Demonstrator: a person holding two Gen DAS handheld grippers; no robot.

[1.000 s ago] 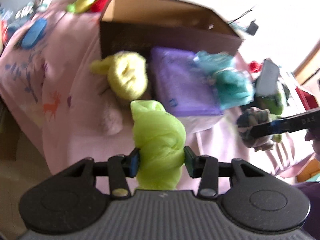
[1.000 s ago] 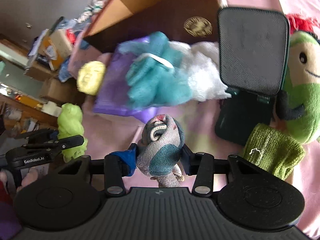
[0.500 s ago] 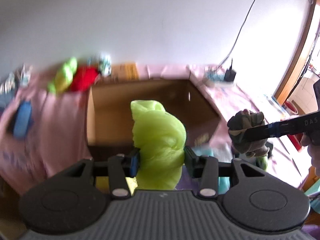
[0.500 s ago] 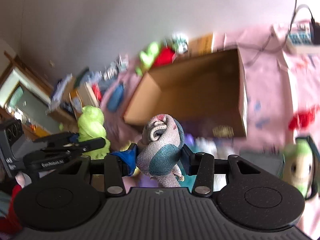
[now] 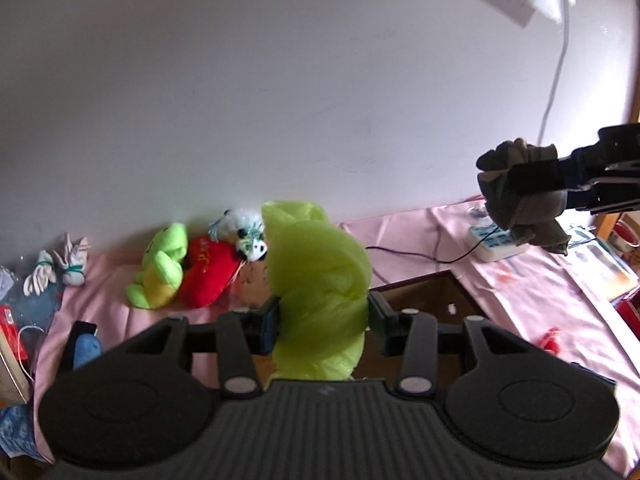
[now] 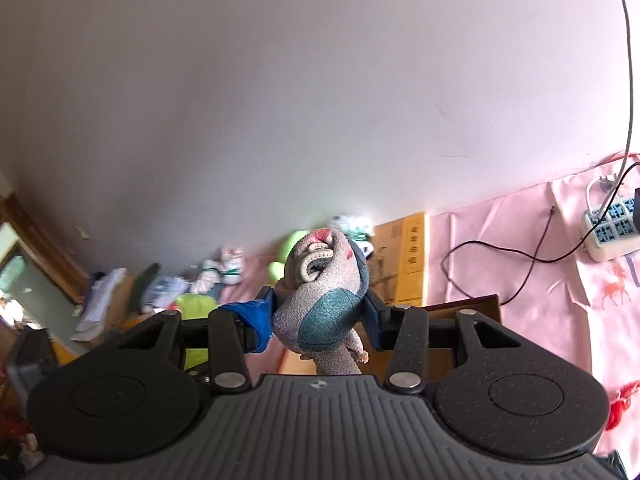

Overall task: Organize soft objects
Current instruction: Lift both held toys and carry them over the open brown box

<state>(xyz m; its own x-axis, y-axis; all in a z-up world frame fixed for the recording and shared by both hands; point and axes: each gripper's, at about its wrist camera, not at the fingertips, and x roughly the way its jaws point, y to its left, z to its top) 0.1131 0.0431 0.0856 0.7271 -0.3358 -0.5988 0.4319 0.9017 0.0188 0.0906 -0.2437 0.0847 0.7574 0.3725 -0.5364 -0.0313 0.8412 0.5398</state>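
My left gripper (image 5: 322, 316) is shut on a lime-green knotted cloth (image 5: 320, 280) and holds it up above the brown cardboard box (image 5: 448, 296), whose open inside shows just behind it. My right gripper (image 6: 320, 320) is shut on a grey and teal rolled sock (image 6: 324, 296), also held high over the box (image 6: 460, 312). The right gripper with the sock shows in the left wrist view (image 5: 520, 200) at the upper right. The lime cloth shows faintly in the right wrist view (image 6: 196, 304) at the lower left.
On the pink bedspread (image 5: 520, 280) against the wall lie a green plush (image 5: 160, 272), a red plush (image 5: 208, 276) and a small panda toy (image 5: 248, 236). A white power strip (image 5: 496, 240) with cables lies at the right. Clutter sits at the far left.
Both grippers have lifted and tilted up with their loads. The view went from the items in front of the box to the box's open top and the wall behind.
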